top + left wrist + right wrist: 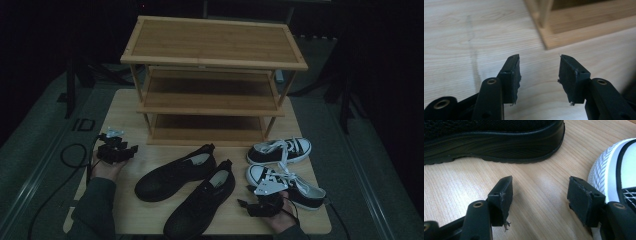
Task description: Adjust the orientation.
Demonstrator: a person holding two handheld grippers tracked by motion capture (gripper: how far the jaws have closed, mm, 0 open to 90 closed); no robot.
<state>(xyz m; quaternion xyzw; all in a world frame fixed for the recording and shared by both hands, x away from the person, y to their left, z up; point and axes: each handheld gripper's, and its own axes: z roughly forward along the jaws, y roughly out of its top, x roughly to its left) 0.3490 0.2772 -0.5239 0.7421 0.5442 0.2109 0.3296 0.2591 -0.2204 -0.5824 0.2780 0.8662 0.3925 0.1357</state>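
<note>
Both grippers wait wide open and empty: left gripper (539, 75) faces the rack (212, 80); right gripper (540, 200) sits between black shoe (494, 140) and sneaker (616, 167). Shelving the shoes probably begins next, needing a grasp.

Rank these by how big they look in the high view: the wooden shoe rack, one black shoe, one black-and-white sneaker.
1. The wooden shoe rack, by far the largest.
2. The nearer black shoe.
3. The nearer black-and-white sneaker, clearly shorter, though the right gripper covers part of it.

The two black shoes look alike in size, so either fits second.
</note>
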